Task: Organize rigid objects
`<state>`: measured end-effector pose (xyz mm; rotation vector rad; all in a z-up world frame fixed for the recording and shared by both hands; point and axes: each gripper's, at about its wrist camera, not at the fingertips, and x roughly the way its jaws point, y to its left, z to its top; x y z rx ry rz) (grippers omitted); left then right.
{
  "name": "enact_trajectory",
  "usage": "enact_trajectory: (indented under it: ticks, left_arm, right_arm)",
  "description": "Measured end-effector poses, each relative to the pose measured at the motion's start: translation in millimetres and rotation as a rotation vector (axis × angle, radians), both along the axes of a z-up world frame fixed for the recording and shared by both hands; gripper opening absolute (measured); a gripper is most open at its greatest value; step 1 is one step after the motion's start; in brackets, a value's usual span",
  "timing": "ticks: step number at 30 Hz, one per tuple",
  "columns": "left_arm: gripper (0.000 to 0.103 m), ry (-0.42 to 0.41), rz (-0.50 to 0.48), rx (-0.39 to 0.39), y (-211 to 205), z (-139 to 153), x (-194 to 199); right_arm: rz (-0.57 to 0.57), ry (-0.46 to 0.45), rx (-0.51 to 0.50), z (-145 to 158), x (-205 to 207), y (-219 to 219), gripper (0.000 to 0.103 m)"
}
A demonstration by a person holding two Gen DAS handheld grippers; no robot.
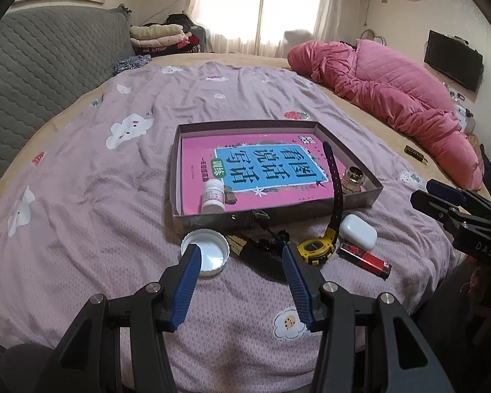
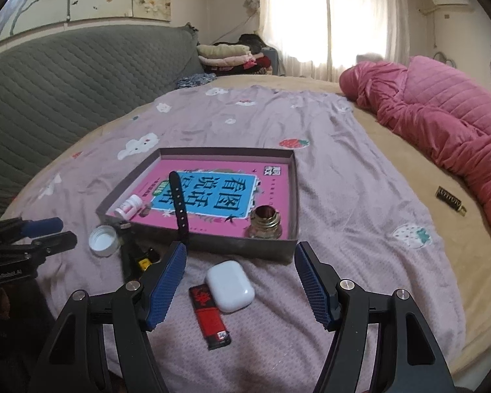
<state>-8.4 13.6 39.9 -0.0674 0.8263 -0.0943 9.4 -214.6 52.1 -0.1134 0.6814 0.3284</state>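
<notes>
Soft lilac bedsheet, matt woven cloth, lightly creased. On it, a shallow cardboard box with dull grey walls, holding a glossy pink paper book. Smooth white plastic on the earbud case and the bottle cap, both with a slight sheen. The lighter is shiny red plastic. The jar looks like clear glass with a metallic neck. The gripper pads are ribbed blue rubber.

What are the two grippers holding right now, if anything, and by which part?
Nothing. The left gripper hangs open over the white lid and black tool; the right gripper hangs open above the earbud case and lighter.
</notes>
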Motion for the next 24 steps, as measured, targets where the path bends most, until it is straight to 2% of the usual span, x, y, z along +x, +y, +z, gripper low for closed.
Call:
enact_trajectory:
  ticks: [5, 24]
  left_arm:
    - [0.051, 0.027, -0.011, 0.025, -5, -5, 0]
    - [0.051, 0.092, -0.013, 0.007, -3, -20, 6]
  right_arm:
    - [0.024, 0.049, 0.002, -8, 0, 4, 0.070]
    - [0.098, 0.211, -0.039, -43, 3, 24, 0.070]
